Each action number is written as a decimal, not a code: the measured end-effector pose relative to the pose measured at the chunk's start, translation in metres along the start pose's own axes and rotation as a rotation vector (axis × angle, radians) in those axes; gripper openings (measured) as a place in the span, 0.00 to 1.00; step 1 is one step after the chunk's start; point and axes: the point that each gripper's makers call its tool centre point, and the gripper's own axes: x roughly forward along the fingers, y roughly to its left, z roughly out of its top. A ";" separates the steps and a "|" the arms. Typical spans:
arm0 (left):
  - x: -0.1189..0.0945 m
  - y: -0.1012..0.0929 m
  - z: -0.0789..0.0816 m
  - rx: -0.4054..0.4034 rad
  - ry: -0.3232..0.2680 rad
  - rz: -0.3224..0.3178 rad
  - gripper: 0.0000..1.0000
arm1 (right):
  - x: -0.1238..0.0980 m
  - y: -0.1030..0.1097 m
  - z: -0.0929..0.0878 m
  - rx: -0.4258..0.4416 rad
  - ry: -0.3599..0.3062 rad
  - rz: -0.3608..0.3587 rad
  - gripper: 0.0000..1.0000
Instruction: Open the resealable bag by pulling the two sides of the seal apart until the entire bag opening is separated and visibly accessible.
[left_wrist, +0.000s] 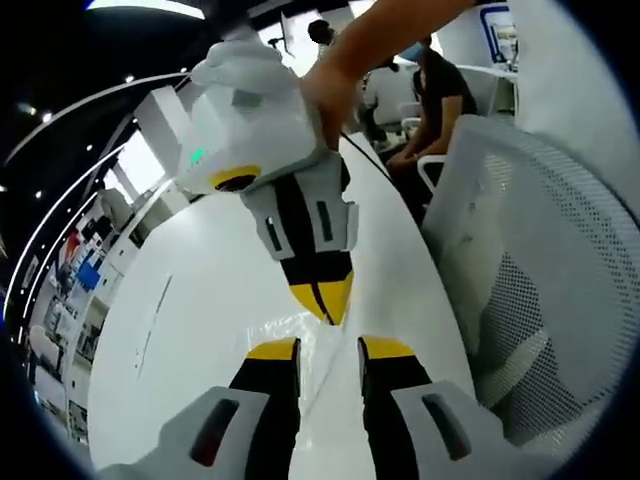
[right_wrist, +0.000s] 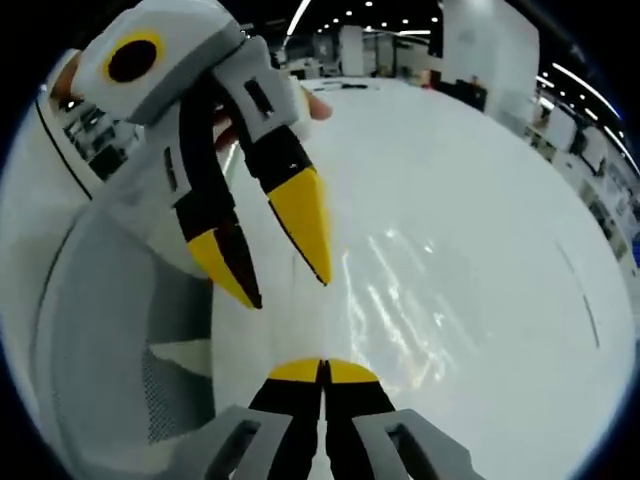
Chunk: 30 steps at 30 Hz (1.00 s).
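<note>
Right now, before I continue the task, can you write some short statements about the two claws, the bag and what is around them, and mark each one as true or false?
1. The left claw is open. True.
2. The right claw is wide open. False: its jaws are closed, at the edge of the clear plastic resealable bag.
3. The bag lies on the white glossy table. True.
4. A black wooden stool stands beside the table. False: a white mesh chair stands there.
</note>
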 end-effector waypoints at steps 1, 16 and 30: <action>0.000 -0.001 -0.001 0.007 0.005 -0.003 0.19 | 0.000 -0.001 0.001 0.001 0.001 -0.002 0.00; 0.011 -0.002 -0.016 0.060 0.106 0.001 0.10 | -0.005 -0.001 0.013 0.019 -0.013 -0.006 0.00; 0.019 -0.003 -0.029 0.122 0.182 -0.007 0.00 | -0.014 -0.026 0.028 0.029 -0.085 -0.137 0.00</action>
